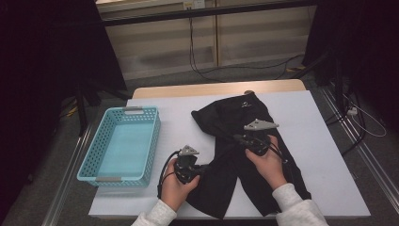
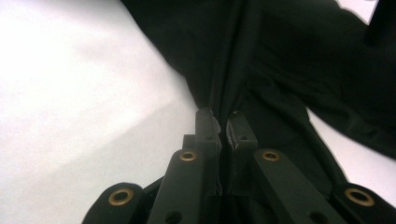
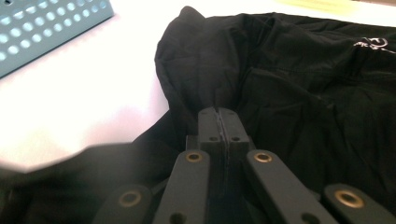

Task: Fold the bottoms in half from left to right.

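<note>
Bare white table cover (image 1: 324, 155) lies open at the frame's right and along the top edge; at left, a turquoise perforated basket (image 1: 123, 143) blocks passage beside the black garment (image 1: 235, 122).

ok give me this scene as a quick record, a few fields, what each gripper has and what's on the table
surface: white sheet over a wooden table
garment: black shorts spread flat, small white logo at the far end
left gripper: jaws shut on the shorts' left edge
right gripper: jaws shut on a fold near the shorts' middle
basket: light blue, perforated, left of the shorts, apart from them
</note>
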`<action>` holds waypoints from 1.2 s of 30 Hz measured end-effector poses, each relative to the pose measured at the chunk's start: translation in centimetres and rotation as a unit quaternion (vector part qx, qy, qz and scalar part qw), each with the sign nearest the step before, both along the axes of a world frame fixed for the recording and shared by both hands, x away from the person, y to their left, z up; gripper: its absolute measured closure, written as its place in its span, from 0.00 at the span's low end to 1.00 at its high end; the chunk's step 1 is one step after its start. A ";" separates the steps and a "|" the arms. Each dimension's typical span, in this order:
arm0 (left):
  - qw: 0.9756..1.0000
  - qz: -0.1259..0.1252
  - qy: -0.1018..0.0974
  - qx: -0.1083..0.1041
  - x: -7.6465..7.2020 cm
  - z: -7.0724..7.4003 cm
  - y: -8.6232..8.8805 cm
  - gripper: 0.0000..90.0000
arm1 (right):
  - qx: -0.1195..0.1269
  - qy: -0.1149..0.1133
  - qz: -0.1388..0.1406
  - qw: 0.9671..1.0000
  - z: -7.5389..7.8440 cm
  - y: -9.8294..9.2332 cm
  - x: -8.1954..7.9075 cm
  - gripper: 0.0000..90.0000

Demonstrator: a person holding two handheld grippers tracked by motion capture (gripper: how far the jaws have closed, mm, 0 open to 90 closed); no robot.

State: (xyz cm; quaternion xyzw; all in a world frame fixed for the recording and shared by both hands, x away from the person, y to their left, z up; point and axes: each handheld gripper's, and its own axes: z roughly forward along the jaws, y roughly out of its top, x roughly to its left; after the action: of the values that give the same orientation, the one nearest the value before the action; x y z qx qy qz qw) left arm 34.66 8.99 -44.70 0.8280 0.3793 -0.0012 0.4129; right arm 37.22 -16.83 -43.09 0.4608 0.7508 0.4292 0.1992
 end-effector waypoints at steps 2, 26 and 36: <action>1.000 0.000 0.005 -0.005 0.1 0.0 0.1 0.95 | -0.012 0.003 0.008 1.000 0.1 -0.5 -0.9 1.00; 1.000 -0.003 0.011 -0.003 0.1 -0.5 0.2 0.94 | -0.083 -0.026 0.064 0.994 -1.3 6.0 3.3 0.49; 1.000 -0.004 0.016 -0.006 0.4 -0.5 0.4 0.94 | -0.098 -0.007 0.081 0.992 -2.6 5.5 4.3 0.98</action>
State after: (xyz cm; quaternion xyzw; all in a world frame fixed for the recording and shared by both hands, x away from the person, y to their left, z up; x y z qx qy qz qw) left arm 35.09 9.35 -45.16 0.8268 0.3827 -0.0188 0.4119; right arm 41.47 -11.34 -45.68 0.3739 0.8228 0.3711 0.2131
